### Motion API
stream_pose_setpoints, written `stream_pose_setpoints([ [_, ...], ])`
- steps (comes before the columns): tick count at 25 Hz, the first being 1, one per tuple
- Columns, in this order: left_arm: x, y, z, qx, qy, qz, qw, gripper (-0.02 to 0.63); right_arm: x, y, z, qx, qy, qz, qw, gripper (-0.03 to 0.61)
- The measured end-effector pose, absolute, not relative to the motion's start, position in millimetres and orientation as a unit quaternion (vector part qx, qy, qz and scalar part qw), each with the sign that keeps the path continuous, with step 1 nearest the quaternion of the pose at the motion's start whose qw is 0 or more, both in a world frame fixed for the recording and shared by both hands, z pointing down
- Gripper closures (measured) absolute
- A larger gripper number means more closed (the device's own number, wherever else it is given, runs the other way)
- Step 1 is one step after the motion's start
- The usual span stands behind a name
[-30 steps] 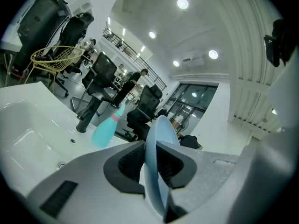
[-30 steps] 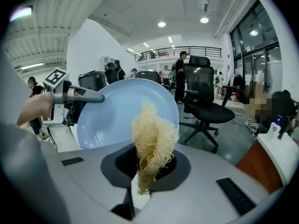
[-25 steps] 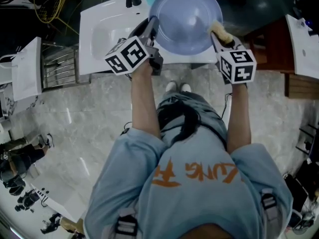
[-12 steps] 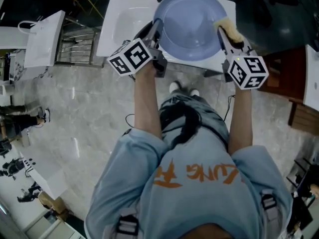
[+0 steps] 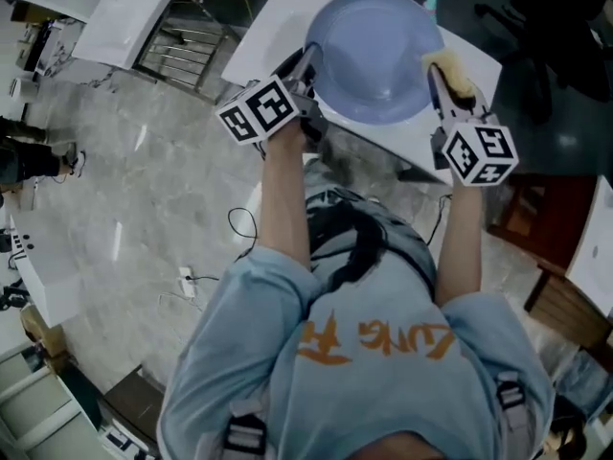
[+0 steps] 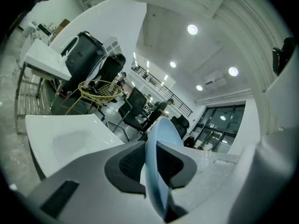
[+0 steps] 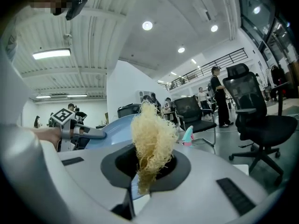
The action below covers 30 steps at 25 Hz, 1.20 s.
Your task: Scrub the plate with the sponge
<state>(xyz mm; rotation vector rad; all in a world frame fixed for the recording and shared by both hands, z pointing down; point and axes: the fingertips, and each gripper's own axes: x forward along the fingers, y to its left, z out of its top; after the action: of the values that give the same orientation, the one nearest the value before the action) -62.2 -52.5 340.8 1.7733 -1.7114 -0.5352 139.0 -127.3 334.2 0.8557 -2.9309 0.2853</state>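
Both hands have swung round together in the last second, and the white basin [image 5: 278,27] now lies slanted under them instead of square-on. The left gripper [image 5: 305,68] keeps its jaws clamped narrowly on the left rim of the blue plate [image 5: 374,56], held above the basin with its hollow face toward us. The right gripper [image 5: 442,92] stays pinched on the straw-coloured sponge [image 5: 452,73], riding at the plate's right rim just as before. That reads as repositioning, not scrubbing; the plate's face likely still needs proper strokes.
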Motion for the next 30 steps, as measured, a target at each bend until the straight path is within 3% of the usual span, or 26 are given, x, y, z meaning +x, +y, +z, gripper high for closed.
stream_pose_setpoints([
  [15,-158,-65,385,0.614,-0.675,-0.246,0.328,0.568,59,-148,357,0.257,-0.961,0.073,0.074,0.548],
  [30,-304,-109,437,0.583,-0.68,-0.225,0.384,0.568,-102,-186,401,0.238,-0.957,0.1,0.133,0.548],
])
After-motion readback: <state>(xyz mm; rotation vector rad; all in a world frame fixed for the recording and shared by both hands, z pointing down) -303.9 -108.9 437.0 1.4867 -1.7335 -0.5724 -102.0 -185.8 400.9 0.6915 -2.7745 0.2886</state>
